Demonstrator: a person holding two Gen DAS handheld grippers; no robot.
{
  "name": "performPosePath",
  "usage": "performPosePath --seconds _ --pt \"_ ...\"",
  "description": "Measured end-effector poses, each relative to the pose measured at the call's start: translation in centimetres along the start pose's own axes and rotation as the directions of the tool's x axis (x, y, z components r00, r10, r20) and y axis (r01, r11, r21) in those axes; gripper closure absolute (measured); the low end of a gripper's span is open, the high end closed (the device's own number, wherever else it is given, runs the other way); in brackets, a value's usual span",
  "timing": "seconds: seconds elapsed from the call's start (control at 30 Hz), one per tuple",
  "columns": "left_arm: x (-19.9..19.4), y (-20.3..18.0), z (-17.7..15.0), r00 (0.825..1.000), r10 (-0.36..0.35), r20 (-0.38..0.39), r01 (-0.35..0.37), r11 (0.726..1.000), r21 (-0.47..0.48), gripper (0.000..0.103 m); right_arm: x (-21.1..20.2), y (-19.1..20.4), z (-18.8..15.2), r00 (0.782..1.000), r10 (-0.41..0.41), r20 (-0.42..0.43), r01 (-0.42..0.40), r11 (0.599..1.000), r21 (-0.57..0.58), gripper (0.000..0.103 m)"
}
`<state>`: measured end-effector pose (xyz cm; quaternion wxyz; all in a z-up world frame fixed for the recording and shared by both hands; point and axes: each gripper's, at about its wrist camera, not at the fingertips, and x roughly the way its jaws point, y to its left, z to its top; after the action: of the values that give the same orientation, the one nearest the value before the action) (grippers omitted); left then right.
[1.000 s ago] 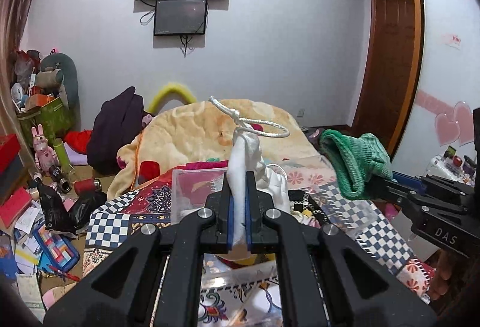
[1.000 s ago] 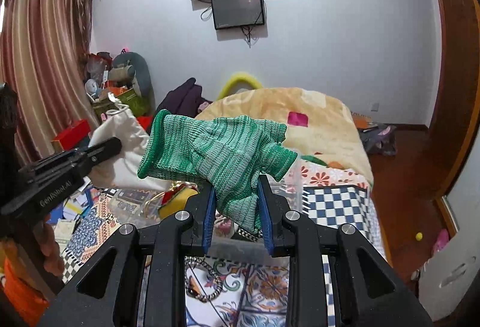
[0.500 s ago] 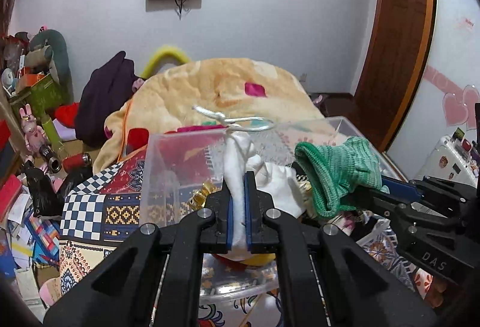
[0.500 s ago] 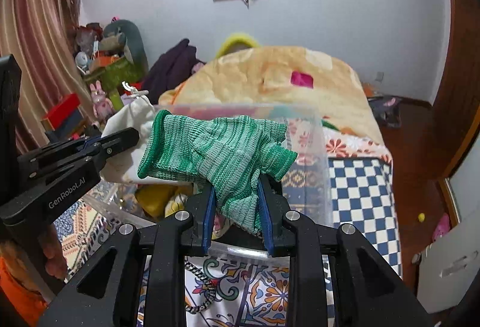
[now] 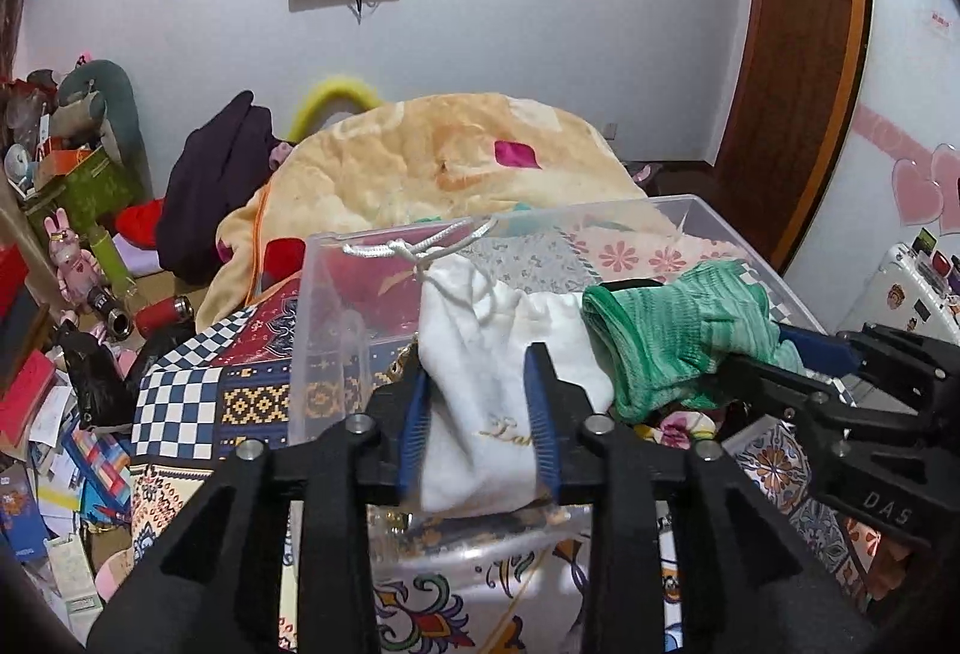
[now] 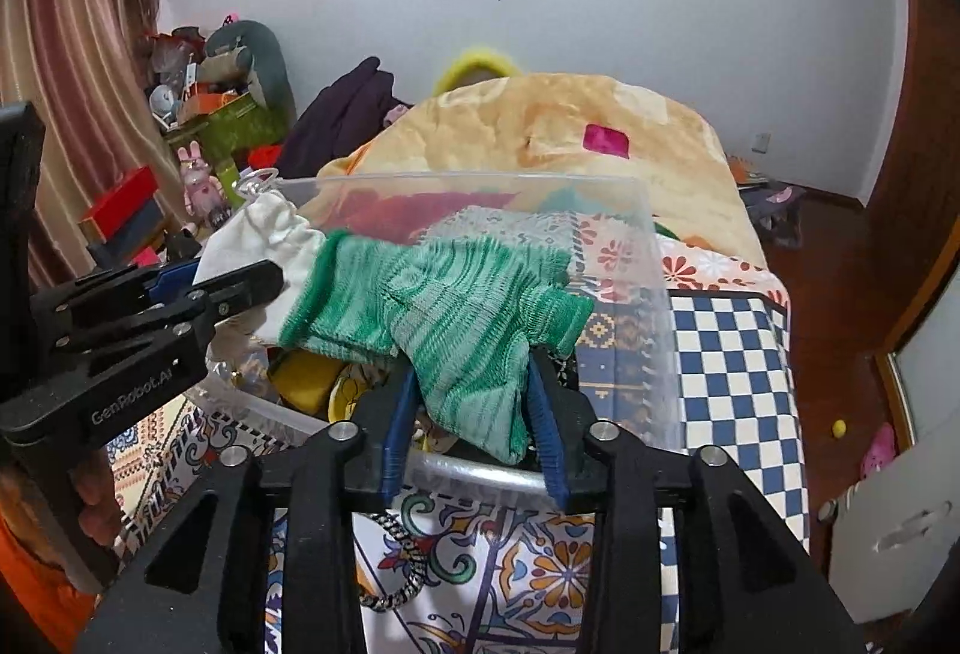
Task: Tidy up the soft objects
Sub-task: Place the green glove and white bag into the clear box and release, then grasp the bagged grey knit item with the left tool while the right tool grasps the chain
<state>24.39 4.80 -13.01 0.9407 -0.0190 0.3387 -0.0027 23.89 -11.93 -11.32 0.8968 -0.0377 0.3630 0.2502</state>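
Observation:
A white drawstring pouch [image 5: 480, 378] sits between the spread jaws of my left gripper [image 5: 478, 414], over the clear plastic bin [image 5: 336, 294]. Its cord [image 5: 414, 249] lies limp over the bin's far rim. My right gripper [image 6: 471, 414] has its jaws apart around a green knitted glove [image 6: 444, 312], which drapes over the bin [image 6: 654, 330]. The glove [image 5: 672, 336] and right gripper [image 5: 840, 402] show at right in the left wrist view. The pouch [image 6: 264, 234] and left gripper [image 6: 150, 312] show at left in the right wrist view. Yellow items [image 6: 312, 384] lie in the bin.
The bin stands on a patterned quilt [image 6: 726, 354] on a bed. An orange blanket [image 5: 450, 156] is heaped behind it, with dark clothing [image 5: 210, 186] to the left. Toys, boxes and papers [image 5: 54, 354] clutter the floor at left. A wooden door [image 5: 792, 54] stands at right.
Both grippers came down over the bin and opened. The pouch and the glove, pinched tight before, now sit loose between spread jaws. The pouch's cord has dropped flat.

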Motion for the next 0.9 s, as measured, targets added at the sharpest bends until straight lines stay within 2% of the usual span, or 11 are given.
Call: performPosePath --seconds 0.13,0.27,0.33,0.47,0.53,0.63,0.9 --pt "-1.5 -0.2 -0.2 1.000 -0.010 0.028 0.009 1.000 0.010 0.058 -0.9 -0.1 -0.1 1.000 0.000 0.020 0.001 1.000 -0.010 0.063" --pt "-3.4 -0.3 -0.4 0.998 -0.029 0.063 0.029 1.000 0.007 0.052 -2.0 0.2 -0.3 0.999 -0.002 0.048 0.004 0.999 -0.033 0.060" --pt "-4.4 -0.3 -0.5 0.996 -0.037 0.080 0.036 0.999 0.005 0.045 -2.6 0.3 -0.5 0.998 0.007 0.063 -0.005 0.999 -0.042 0.051" --pt "-6.1 -0.1 -0.7 0.993 -0.043 0.107 0.043 0.999 -0.004 0.032 -3.5 0.9 -1.1 0.996 0.016 0.085 -0.010 0.998 -0.070 0.048" --pt "-6.8 0.1 -0.9 0.992 -0.042 0.116 0.043 0.999 -0.010 0.025 -3.6 1.2 -1.5 0.997 0.028 0.078 -0.022 0.996 -0.085 0.048" --pt "-7.5 0.4 -1.6 0.992 -0.046 0.115 0.048 0.999 -0.013 0.022 -3.2 1.9 -2.3 0.998 0.046 0.053 -0.040 0.993 -0.108 0.047" --pt "-6.9 0.9 -4.8 0.998 -0.062 0.029 0.062 0.998 -0.014 0.020 0.3 3.4 -5.1 0.995 0.074 -0.073 -0.086 0.982 -0.167 0.045"
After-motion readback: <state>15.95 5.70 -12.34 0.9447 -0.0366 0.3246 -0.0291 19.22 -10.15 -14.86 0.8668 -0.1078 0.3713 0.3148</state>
